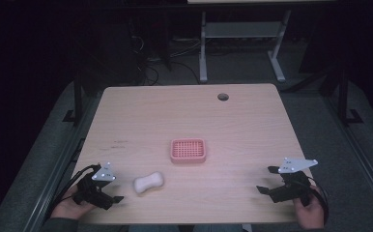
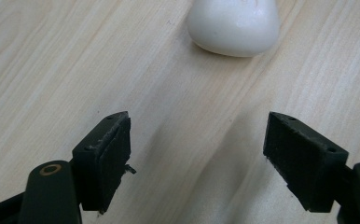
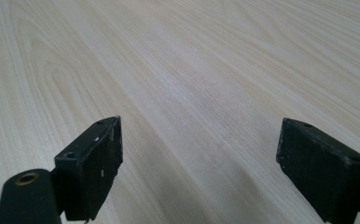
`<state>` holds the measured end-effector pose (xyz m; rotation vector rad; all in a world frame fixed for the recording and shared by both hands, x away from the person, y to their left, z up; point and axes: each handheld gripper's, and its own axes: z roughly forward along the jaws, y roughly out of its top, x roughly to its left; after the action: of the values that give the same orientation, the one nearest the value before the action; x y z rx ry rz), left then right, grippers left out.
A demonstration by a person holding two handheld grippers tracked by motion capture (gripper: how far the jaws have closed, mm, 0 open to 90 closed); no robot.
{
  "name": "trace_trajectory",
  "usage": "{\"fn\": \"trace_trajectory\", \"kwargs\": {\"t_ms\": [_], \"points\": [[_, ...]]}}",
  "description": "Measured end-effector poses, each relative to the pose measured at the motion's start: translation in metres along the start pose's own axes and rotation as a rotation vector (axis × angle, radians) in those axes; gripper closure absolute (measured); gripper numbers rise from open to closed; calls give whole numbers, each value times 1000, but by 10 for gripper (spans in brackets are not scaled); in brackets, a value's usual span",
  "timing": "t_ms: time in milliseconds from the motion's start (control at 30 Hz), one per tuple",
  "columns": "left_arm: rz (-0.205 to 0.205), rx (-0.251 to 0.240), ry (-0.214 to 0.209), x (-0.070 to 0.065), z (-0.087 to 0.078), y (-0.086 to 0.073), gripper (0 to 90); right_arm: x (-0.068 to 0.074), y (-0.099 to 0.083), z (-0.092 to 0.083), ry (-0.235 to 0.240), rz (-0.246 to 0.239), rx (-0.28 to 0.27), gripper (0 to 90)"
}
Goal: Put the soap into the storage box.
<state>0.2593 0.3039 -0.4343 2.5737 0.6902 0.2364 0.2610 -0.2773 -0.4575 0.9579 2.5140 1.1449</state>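
A white, peanut-shaped bar of soap (image 1: 149, 182) lies on the wooden table (image 1: 184, 111) near its front edge, left of centre. A pink slotted soap dish (image 1: 188, 150) sits empty at mid-table, just behind and to the right of the soap. My left gripper (image 1: 114, 192) rests at the front left, a short way left of the soap. In the left gripper view its jaws (image 2: 197, 140) stand wide open over bare wood, with the soap (image 2: 234, 25) ahead and untouched. My right gripper (image 1: 265, 179) is at the front right, its jaws (image 3: 199, 149) open over bare tabletop.
A round cable hole (image 1: 222, 96) is near the table's far edge. Behind the table, the white legs of another desk (image 1: 203, 53) stand on grey floor with cables. A hand holds each gripper at the table's front edge.
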Motion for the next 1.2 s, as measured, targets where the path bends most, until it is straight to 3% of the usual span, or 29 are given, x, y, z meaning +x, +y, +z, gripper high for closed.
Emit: {"fn": "trace_trajectory", "kwargs": {"t_ms": [1200], "points": [[40, -4, -4, -4, 3, 22, 220, 2, 2, 2, 7, -16, 2, 142]]}}
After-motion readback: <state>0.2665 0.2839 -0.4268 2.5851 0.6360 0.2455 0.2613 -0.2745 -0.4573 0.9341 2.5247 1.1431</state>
